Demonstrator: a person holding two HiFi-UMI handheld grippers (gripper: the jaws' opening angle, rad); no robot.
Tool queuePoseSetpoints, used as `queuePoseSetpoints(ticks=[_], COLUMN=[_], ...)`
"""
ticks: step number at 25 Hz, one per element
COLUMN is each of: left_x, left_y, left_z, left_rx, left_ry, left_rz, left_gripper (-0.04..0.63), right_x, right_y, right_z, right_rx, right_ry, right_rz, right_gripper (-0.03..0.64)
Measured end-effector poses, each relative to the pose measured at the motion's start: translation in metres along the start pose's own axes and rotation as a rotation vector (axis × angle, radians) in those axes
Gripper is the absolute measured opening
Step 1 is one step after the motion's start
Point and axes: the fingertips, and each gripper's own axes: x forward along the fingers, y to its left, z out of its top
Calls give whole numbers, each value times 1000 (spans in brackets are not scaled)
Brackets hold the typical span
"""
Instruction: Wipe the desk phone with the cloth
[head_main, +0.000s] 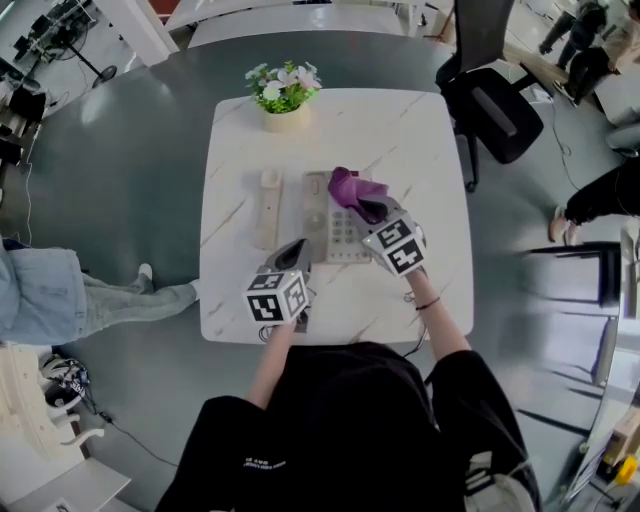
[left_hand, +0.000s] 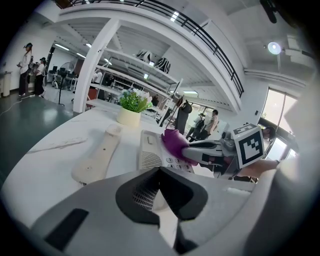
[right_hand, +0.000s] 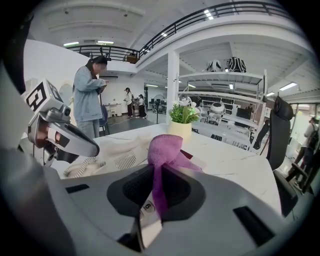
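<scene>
gripping nothing, the left tool has its jaws together at the near left corner of the desk phone, on the person's side of the table. just right of it, the right tool is clamped on the purple cloth, which bunches over the phone's far right part. the phone's long axis runs away from the person, so the wipe likely calls for a pull straight back by the right tool. the handset lies left of the phone, parallel to it.
</scene>
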Motion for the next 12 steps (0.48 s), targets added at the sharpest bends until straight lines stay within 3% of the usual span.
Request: queuePoseSetpoints(ticks=[12], left_x=[-6], left_y=[-6], left_z=[-9], left_rx=[9], left_ry=[15], left_rz=[-15], left_gripper=[-2], right_x=[-10], right_y=[27], right_z=[-15], right_rx=[-6], right_ry=[26], right_rz=[44], right_gripper=[34])
